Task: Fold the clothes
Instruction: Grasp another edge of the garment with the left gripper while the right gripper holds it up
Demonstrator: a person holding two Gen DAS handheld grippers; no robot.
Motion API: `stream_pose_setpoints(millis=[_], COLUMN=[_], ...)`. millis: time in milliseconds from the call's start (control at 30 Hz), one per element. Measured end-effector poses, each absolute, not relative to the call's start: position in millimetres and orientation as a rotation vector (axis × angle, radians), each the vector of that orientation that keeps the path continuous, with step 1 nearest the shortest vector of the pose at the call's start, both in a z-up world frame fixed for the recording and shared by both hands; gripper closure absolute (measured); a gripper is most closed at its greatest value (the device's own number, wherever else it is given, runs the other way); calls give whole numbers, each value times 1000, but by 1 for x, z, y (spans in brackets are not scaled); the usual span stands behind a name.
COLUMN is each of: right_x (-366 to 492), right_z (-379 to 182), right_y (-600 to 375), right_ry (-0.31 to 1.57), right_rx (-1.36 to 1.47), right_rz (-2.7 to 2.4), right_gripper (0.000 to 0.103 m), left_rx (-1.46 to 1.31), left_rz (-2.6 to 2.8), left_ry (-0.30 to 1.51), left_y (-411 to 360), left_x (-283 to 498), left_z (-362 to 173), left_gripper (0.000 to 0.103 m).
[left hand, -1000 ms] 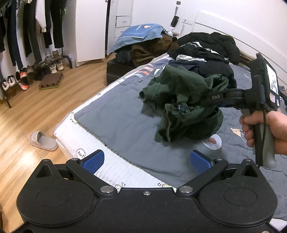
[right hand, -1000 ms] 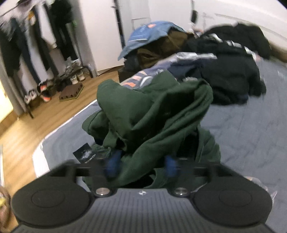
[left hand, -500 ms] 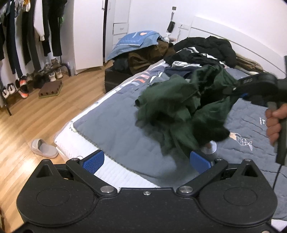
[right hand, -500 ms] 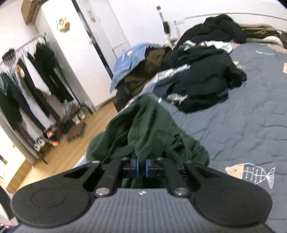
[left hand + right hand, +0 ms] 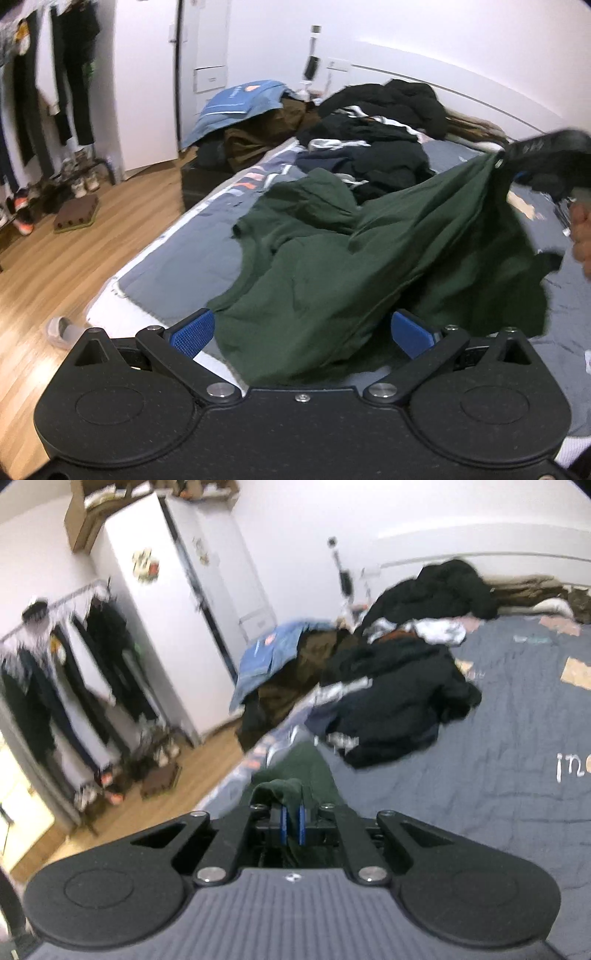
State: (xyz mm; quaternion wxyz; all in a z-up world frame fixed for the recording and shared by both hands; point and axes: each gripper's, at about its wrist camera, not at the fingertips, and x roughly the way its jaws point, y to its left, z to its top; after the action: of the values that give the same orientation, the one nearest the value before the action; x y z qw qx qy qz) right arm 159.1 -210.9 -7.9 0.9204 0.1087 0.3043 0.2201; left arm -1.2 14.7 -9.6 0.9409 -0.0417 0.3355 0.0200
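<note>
The grey-quilted bed [image 5: 207, 254] fills the view, and across it the dark green garment [image 5: 332, 266] stretches, one edge raised at the right. Right gripper [image 5: 292, 825] is clamped tight on a bunched fold of it (blue pads nearly meeting). Left gripper [image 5: 301, 330] gapes wide, cloth draped between its fingers, nothing pinched. The holding hand [image 5: 581, 236] is cut off, blurred.

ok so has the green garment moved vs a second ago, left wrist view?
Yes. The green garment was bunched mid-bed; now it is stretched out, spreading toward the near edge of the bed between the left gripper fingers, its corner lifted by the right gripper.
</note>
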Motion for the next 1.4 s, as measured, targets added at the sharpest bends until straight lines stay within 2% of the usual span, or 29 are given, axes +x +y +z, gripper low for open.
stream_pose_setpoints(millis=[167, 433, 700, 767, 800, 833, 900, 933, 1100, 1167, 1200, 1233, 1400], right_x=[144, 120, 113, 113, 113, 113, 112, 112, 108, 104, 100, 96, 72], right_z=[-25, -39, -46, -46, -46, -46, -46, -46, -50, -52, -53, -55, -62], right_y=[-216, -224, -229, -229, -229, -228, -226, -225, -222, -225, -228, -230, -237], right_ry=[656, 681, 698, 701, 703, 705, 708, 710, 737, 744, 747, 745, 720], right_rx=[228, 253, 263, 260, 257, 252, 242, 236, 179, 178, 180, 183, 149], right_rz=[495, 554, 576, 580, 582, 586, 594, 598, 590, 574, 564, 557, 567], right_gripper=[97, 97, 97, 97, 97, 97, 97, 96, 92, 80, 65, 55, 38], left_rx=[23, 407, 459, 487, 501, 515, 500, 486, 391, 376, 376, 373, 365], left_rz=[-21, -159, -310, -326, -334, -342, -355, -358, -331, -308, -297, -290, -265], left_ry=[659, 531, 537, 553, 560, 568, 606, 618, 616, 609, 608, 607, 604], left_y=[-11, -68, -90, -95, -97, -99, -97, -94, -65, -55, -50, -47, -34], left_x=[2, 43, 68, 75, 79, 82, 92, 95, 104, 105, 106, 106, 101], left_z=[-16, -30, -51, -59, -63, -67, -72, -73, -60, -51, -47, -43, -30], left_gripper=[0, 0, 1, 10, 28, 51, 80, 85, 91, 91, 91, 91, 91])
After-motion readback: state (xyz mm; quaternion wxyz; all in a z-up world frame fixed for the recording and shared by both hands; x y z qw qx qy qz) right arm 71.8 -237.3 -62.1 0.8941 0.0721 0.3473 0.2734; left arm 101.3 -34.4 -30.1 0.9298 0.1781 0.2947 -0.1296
